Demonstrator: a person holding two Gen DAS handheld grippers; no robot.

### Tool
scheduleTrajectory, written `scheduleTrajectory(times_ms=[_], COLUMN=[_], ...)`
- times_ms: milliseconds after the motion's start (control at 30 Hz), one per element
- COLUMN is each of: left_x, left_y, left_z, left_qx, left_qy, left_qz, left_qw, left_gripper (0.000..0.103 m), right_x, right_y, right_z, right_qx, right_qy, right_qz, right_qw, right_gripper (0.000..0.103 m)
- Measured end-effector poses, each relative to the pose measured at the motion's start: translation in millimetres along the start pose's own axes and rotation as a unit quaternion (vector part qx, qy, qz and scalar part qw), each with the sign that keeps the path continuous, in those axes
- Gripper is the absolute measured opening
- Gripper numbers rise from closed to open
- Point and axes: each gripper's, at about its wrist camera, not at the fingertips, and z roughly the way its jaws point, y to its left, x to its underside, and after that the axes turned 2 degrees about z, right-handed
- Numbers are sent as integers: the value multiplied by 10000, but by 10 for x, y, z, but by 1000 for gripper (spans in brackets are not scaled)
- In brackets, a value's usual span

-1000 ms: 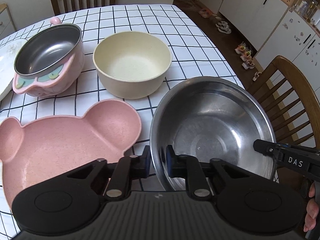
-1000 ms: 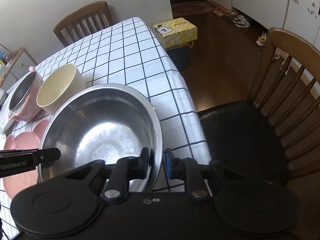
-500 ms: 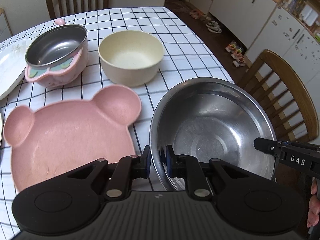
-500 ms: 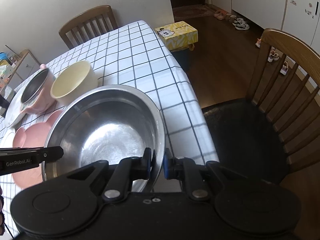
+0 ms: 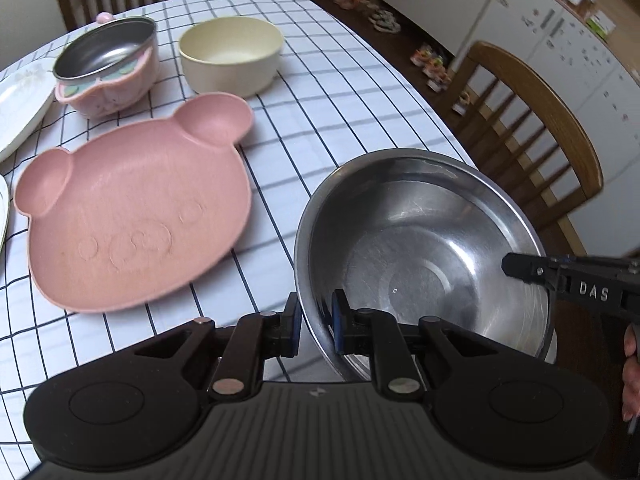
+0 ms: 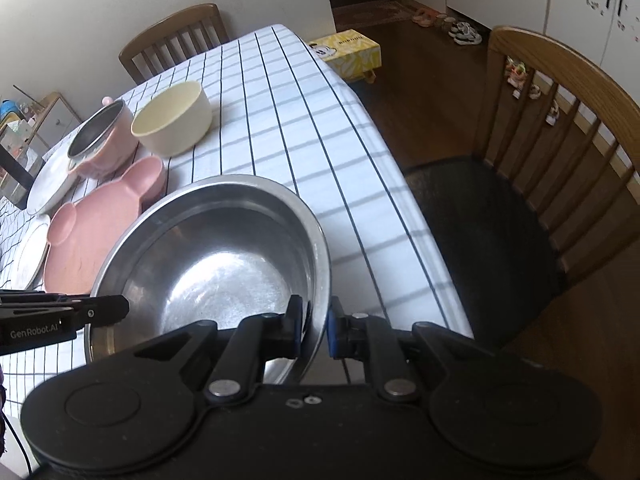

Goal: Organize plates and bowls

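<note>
A large steel bowl is held in the air over the table's near right corner, tilted. My left gripper is shut on its left rim. My right gripper is shut on its right rim; the bowl also shows in the right wrist view. On the checked tablecloth lie a pink bear-shaped plate, a cream bowl and a pink bowl with a steel liner. They also show in the right wrist view: the plate, the cream bowl, the pink bowl.
White plates lie at the table's left edge. A wooden chair stands right of the table, another chair at the far end. A yellow box sits on the floor beyond the table.
Both grippers have lifted the steel bowl up and back toward me. The dishes on the table now sit farther off and lower in both views.
</note>
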Motion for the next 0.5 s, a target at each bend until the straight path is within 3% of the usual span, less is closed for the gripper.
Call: scheduleTrajectory(times_ms=[500], left_x=[243], left_y=[-102], left_z=[0], left_qx=[215], left_qy=[211], left_qz=[318], left_qw=[9990], left_gripper=[15], right_x=[344], right_y=[-113], right_z=[-108], right_qx=[89], right_qy=[109], right_qz=[242], right_qw=[9996], right_gripper=[13])
